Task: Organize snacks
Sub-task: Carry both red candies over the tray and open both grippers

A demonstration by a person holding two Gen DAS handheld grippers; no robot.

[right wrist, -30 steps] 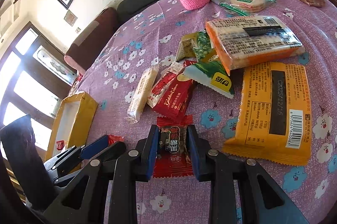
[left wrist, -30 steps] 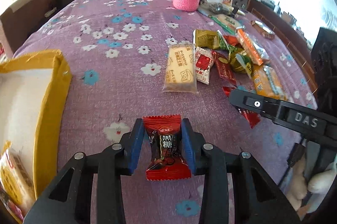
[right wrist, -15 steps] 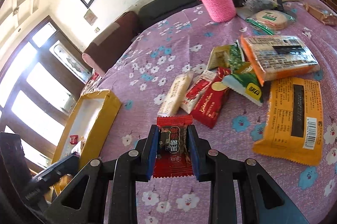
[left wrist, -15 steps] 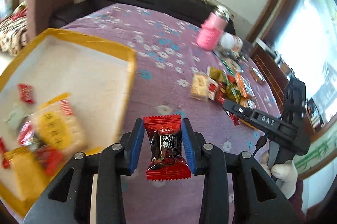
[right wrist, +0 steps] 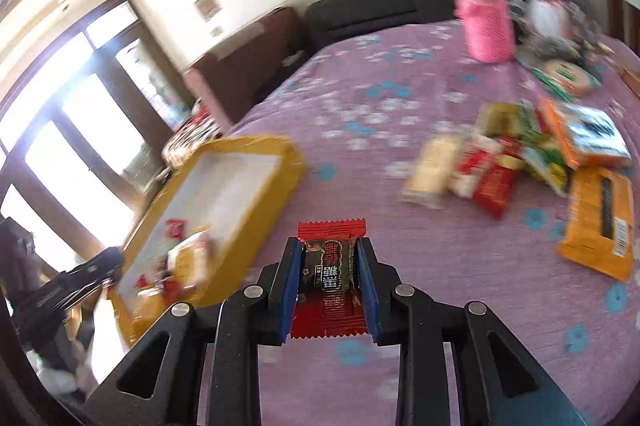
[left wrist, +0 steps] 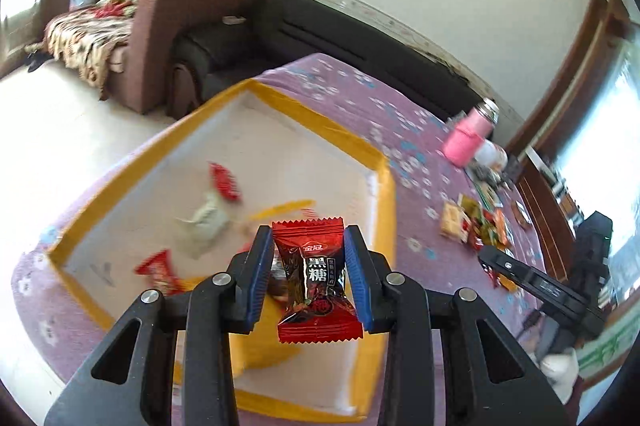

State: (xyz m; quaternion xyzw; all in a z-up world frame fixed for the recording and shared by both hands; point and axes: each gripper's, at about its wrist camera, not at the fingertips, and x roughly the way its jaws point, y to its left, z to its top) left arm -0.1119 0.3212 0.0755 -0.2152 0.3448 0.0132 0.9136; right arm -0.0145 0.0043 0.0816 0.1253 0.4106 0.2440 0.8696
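Two red candies, one per gripper: the left gripper is pinching a red brown-sugar candy right above the yellow box, and the right gripper is clamped on another red candy over the purple desk, box off to its left, snack pile ahead-right.
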